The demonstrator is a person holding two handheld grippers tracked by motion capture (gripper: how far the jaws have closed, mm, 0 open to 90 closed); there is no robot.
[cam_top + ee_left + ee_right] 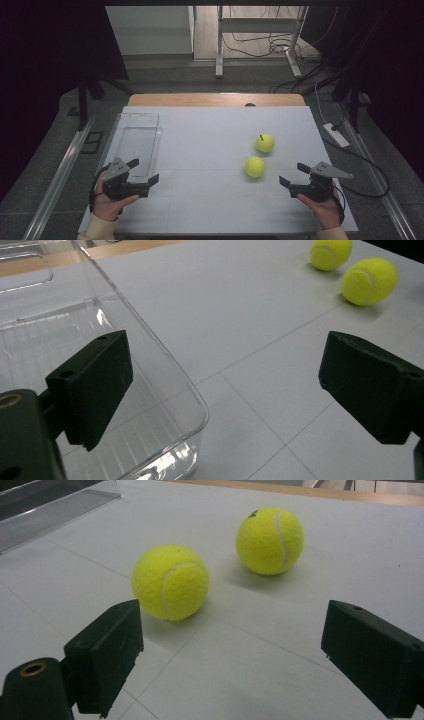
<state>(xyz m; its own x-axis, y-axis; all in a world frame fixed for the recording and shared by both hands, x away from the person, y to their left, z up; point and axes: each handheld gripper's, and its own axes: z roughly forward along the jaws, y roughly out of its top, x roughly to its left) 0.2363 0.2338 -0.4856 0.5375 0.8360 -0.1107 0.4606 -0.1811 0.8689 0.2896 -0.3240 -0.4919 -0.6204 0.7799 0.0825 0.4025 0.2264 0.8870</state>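
High view: the left gripper (146,171) sits at the near left of the white table (210,200), held in a hand (107,205) that comes in from the bottom edge. Its jaws stand wide apart with nothing between them, pointing toward the right side of the table. Just beyond and partly under that gripper lies a clear plastic tray (137,122), long side running away from the person; its near end is right at the jaws.

The right gripper (295,175) sits at the near right, in the other hand (325,210), jaws also spread wide and bare, pointing left toward the middle of the table. Ahead of its jaws, near but not touching, lies a tennis ball (254,167). A second yellow ball (265,143) with a dark stem-like mark on top rests just beyond the first, a small gap between them.

Seen from the left gripper view, the left gripper (225,380) has one jaw hanging over the tray's (150,340) near corner and the other over bare table; both balls (369,281) (330,252) lie well ahead, off toward the farther jaw's side.

Seen from the right gripper view, the right gripper (232,655) frames bare table; the nearer tennis ball (170,581) lies just ahead of one jaw, and the second ball (270,540) rests farther on, between the jaw lines. Both balls rest on the table, ungripped.
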